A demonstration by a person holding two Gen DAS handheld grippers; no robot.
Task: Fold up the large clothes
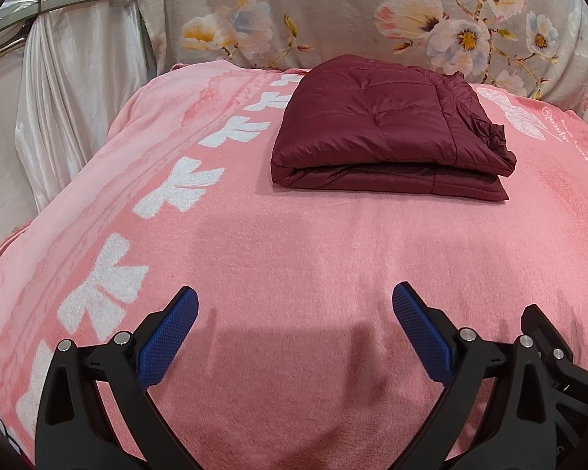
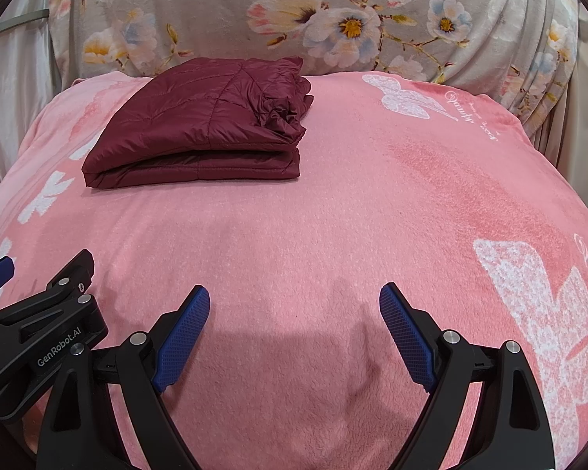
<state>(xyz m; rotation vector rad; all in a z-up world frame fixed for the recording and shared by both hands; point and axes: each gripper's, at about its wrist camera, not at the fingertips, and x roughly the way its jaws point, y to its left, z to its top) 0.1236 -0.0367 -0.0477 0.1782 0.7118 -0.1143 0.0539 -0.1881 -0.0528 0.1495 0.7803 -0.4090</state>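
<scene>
A dark red quilted jacket (image 1: 384,129) lies folded into a thick rectangle at the far side of the pink blanket (image 1: 294,243); in the right wrist view the jacket (image 2: 200,129) sits far left, its bunched edge to the right. My left gripper (image 1: 296,305) hovers open over bare blanket near the front, well short of the jacket, nothing between its blue pads. My right gripper (image 2: 294,303) is open in the same way, beside the left one. Part of the right gripper (image 1: 548,337) shows at the left view's right edge, and the left gripper's body (image 2: 39,333) shows at the right view's lower left.
The pink blanket carries white bow prints (image 1: 98,286) along its left side and butterfly prints (image 2: 407,100) on its right. A grey floral cover (image 1: 333,11) rises behind the jacket. White curtain fabric (image 1: 66,98) hangs at the far left.
</scene>
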